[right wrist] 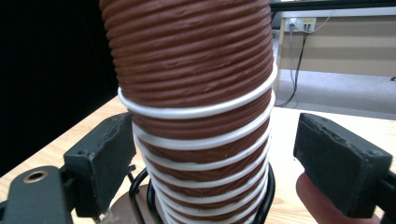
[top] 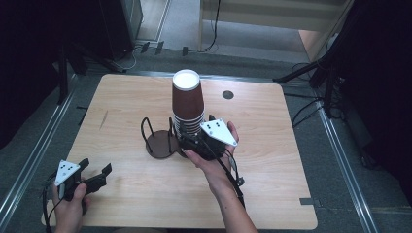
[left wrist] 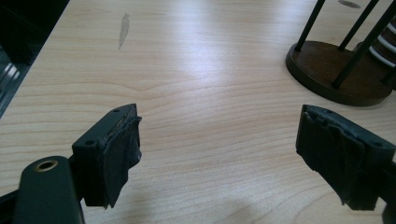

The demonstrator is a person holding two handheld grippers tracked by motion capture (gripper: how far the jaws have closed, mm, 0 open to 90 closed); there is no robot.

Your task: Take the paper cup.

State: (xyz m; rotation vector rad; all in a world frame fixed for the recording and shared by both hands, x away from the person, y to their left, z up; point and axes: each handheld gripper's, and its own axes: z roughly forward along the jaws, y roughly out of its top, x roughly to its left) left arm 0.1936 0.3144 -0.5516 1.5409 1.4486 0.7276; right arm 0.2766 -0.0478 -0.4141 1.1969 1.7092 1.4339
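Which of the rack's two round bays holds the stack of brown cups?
The right bay, whose wire loops ring the cup stack; the left bay is empty, its wooden disc bare.

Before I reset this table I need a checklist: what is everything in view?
Table: one, light wood, fills the middle.
Cups: one upside-down stack, brown with white rims, table centre; number unclear.
Holder: one empty, dark round base with black wires, just left of the stack.
Wire: black, loops around the stack's foot.
Grommet: one, dark, far side of the table.
Left gripper: black, near left corner, open, nothing between the jaws.
Right gripper: black, jaws either side of the stack, one pad clear of it.
Hands: left, right.
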